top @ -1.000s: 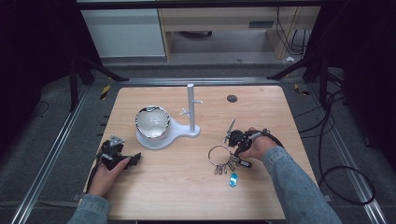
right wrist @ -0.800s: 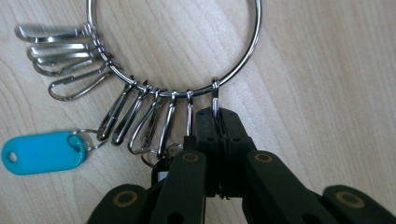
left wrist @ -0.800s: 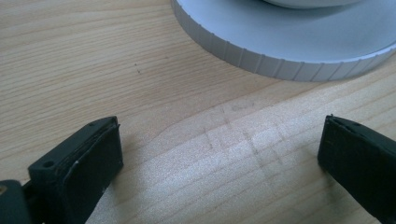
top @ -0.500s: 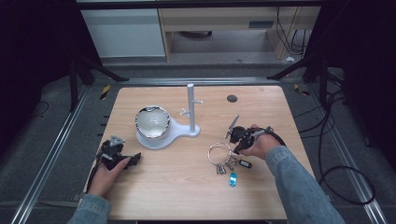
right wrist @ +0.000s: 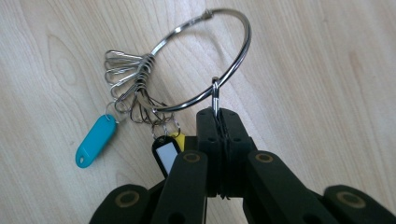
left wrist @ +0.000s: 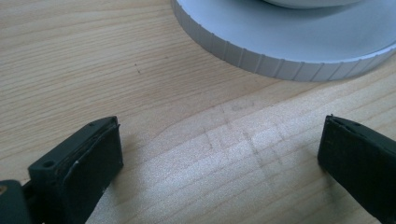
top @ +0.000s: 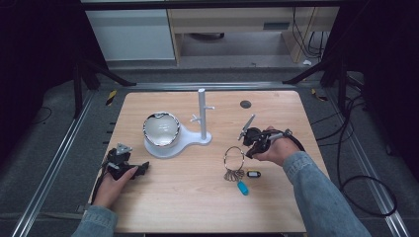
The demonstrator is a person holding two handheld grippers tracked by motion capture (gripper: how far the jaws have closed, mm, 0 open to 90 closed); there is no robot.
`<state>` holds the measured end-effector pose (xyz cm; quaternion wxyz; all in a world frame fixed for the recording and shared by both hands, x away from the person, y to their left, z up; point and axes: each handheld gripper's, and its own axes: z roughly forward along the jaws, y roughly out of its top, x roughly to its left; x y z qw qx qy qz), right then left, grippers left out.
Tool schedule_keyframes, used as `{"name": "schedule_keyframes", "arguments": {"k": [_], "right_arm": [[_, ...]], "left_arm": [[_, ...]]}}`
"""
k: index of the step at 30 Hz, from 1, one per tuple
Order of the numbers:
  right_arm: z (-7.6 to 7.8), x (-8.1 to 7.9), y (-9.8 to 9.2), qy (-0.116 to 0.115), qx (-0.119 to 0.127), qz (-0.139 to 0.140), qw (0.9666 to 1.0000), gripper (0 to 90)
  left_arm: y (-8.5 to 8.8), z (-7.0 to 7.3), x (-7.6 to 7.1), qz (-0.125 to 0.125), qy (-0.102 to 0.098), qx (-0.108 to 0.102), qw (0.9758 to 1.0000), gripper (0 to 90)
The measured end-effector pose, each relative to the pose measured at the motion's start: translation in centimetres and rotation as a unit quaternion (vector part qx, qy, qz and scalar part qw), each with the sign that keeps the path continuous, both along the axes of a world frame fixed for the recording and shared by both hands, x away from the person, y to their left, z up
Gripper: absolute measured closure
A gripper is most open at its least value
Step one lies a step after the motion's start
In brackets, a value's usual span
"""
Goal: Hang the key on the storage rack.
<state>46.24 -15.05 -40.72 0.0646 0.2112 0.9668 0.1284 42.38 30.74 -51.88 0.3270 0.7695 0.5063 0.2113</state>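
Note:
A large metal key ring (right wrist: 212, 56) carries several small clips, a blue tag (right wrist: 95, 140) and a black tag (right wrist: 165, 155). My right gripper (right wrist: 219, 114) is shut on a small loop hanging from that ring. In the high view the key ring (top: 233, 159) stands tilted up off the table right of centre, with the right gripper (top: 247, 152) at its right edge and the blue tag (top: 242, 188) lying on the wood. My left gripper (top: 142, 168) rests at the table's left with its jaws wide apart; the left gripper (left wrist: 219, 163) has only bare wood between them.
A white stand (top: 202, 118) with a post and short pegs rises mid-table; a shiny bowl (top: 161, 129) sits on its round base (left wrist: 289, 51), just ahead of the left jaws. A small black disc (top: 245, 104) lies at the back right of the table (top: 197, 212).
The right hand has risen a little, pulling the key ring up from lying flat so it tilts upright, its tags trailing below. The left hand has kept still.

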Motion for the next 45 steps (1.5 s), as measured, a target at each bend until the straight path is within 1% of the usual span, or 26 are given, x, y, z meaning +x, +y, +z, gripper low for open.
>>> {"name": "schedule_keyframes", "arguments": {"k": [6,12,14,15,16,17,18,20,23,32,33,34,39,45], "right_arm": [[1.4,-0.1,0.2,-0.010,-0.001,0.001,0.9999,88.8],[2.3,0.1,0.2,-0.014,0.000,-0.001,0.9999,88.8],[2.8,0.3,0.3,-0.021,0.000,0.000,0.9998,88.8],[2.8,0.3,0.3,-0.021,0.000,0.000,0.9998,88.8],[3.1,0.3,0.3,-0.021,0.001,-0.004,0.9998,88.8],[3.6,0.5,0.3,-0.027,0.002,-0.006,0.9996,88.8],[3.6,0.5,0.3,-0.027,0.002,-0.006,0.9996,88.8],[4.4,0.6,0.3,-0.033,0.008,-0.011,0.9994,88.8],[5.0,0.7,0.4,-0.036,0.014,-0.014,0.9992,88.8],[5.6,0.9,0.8,-0.036,0.022,-0.011,0.9991,88.8],[5.7,0.9,0.8,-0.036,0.024,-0.012,0.9990,88.8],[6.0,1.0,0.8,-0.043,0.028,-0.015,0.9986,88.9],[6.4,1.2,1.0,-0.042,0.033,-0.017,0.9984,88.9],[6.9,1.3,1.3,-0.048,0.042,-0.019,0.9978,88.9]], "left_arm": [[0.0,0.0,0.0,0.000,0.000,0.000,1.0000,0.0],[0.0,0.0,0.0,0.000,0.000,0.000,1.0000,0.0],[0.0,0.0,0.0,0.000,0.000,0.000,1.0000,0.0],[0.0,0.0,0.0,0.000,0.000,0.000,1.0000,0.0],[0.0,0.0,0.0,0.000,0.000,0.000,1.0000,0.0],[0.0,0.0,0.0,0.000,0.000,0.000,1.0000,0.0],[0.0,0.0,0.0,0.000,0.000,0.000,1.0000,0.0],[0.0,0.0,0.0,0.000,0.000,0.000,1.0000,0.0],[0.0,0.0,0.0,0.000,0.000,0.000,1.0000,0.0],[0.0,0.0,0.0,0.001,0.000,-0.001,1.0000,0.0],[0.0,0.0,0.0,0.001,0.000,-0.001,1.0000,0.0],[0.0,0.0,0.0,0.001,0.000,-0.001,1.0000,0.0],[0.0,0.0,0.0,0.001,0.001,0.000,1.0000,0.0],[0.0,0.0,0.0,0.002,0.000,-0.001,1.0000,0.0]]}}
